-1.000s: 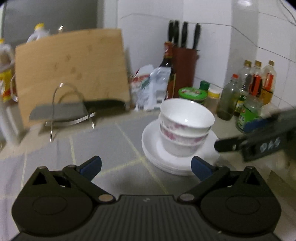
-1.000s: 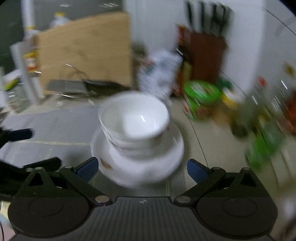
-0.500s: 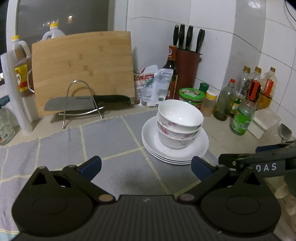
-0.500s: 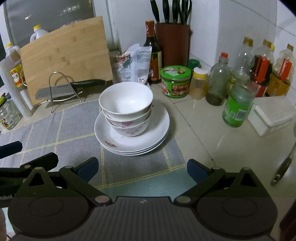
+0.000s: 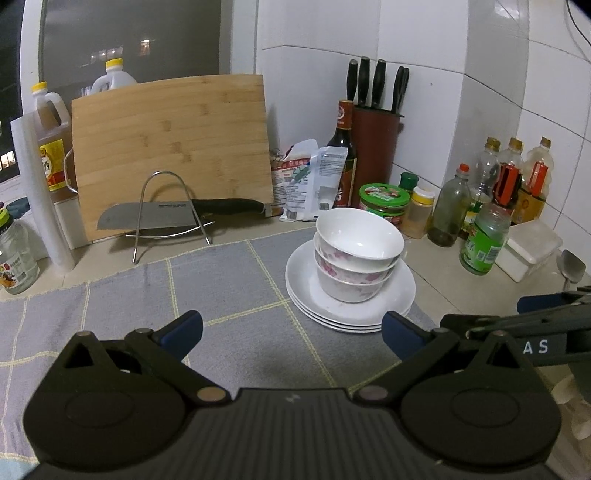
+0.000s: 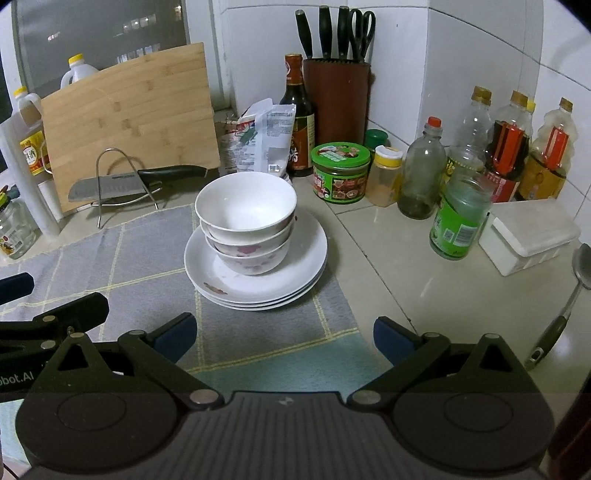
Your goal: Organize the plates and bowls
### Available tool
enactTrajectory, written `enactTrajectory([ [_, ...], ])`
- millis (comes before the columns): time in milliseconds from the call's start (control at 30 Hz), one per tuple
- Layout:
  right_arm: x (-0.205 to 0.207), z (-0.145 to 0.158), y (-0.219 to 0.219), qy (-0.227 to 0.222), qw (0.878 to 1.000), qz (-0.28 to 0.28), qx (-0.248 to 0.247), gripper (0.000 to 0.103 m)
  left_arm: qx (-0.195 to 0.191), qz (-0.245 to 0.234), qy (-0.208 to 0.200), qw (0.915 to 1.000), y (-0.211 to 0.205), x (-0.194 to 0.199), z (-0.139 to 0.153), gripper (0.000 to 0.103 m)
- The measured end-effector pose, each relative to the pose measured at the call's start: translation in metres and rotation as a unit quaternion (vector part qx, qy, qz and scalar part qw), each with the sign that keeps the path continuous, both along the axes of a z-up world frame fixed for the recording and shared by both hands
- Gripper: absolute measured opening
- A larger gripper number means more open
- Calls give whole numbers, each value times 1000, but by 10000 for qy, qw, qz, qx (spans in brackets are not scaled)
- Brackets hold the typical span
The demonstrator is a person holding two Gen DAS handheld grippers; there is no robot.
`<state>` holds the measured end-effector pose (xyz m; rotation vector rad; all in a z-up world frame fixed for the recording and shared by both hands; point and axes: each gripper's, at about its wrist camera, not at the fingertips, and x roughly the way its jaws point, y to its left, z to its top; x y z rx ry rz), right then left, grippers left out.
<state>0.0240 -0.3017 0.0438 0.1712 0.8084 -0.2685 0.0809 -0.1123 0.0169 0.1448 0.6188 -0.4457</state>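
Stacked on a pile of white plates (image 6: 255,284), 3 bowls (image 6: 246,218) are nested together, the lower 2 patterned with pink flowers; the pile is set on a grey checked cloth (image 5: 221,280) covering the counter. The left gripper (image 5: 291,328) and the right gripper (image 6: 284,334) are both held spread wide, nothing between their blue pads, short of the plates. White letters "AS" are read on the right gripper's side in the left wrist view; "bot.AI" is read on the left gripper in the right wrist view. Print on the cleaver (image 5: 147,220) blade is too small to be read. Scissors (image 6: 364,29) in the knife block (image 6: 336,99) are shown only by the right wrist view.
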Motion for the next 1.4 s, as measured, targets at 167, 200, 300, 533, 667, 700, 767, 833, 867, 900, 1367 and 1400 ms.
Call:
enactTrajectory([
  [167, -1, 2, 1, -11, 10000, -20, -52, 103, -26, 1, 13, 10000, 0, -1, 0, 102],
  [200, -1, 2, 1, -11, 10000, -21, -67, 103, -23, 2, 12, 10000, 0, -1, 0, 102],
  [300, -1, 2, 1, 2, 9999, -29, -105, 103, -16, 3, 18, 10000, 1, -1, 0, 102],
  [533, -1, 3, 1, -9, 9999, -42, -151, 103, -17, 3, 9, 10000, 0, -1, 1, 102],
  [667, -1, 4, 2, -7, 9998, -37, -177, 103, -9, 8, 8, 10000, 1, -1, 1, 102],
  [700, -1, 4, 1, -2, 9998, -39, -179, 103, -3, 8, 8, 10000, 1, -1, 1, 102],
  [767, -1, 4, 1, -5, 9998, -40, -179, 103, 1, 13, 14, 10000, 1, 0, 1, 102],
  [833, -1, 4, 1, -12, 9998, -35, -180, 103, -4, 13, 10, 10000, 1, 0, 2, 102],
  [867, -1, 4, 1, -15, 9998, -34, -187, 103, -9, 16, 11, 10000, 1, 0, 2, 102],
  [900, -1, 4, 1, -14, 9998, -34, -196, 103, -9, 19, 11, 10000, 2, 0, 2, 102],
  [1367, -2, 5, 2, -21, 9997, -14, -245, 103, 0, 40, 3, 10000, 3, -2, 2, 102],
  [1400, -2, 5, 3, -22, 9997, -15, -249, 103, -4, 42, 3, 10000, 4, -2, 2, 102],
])
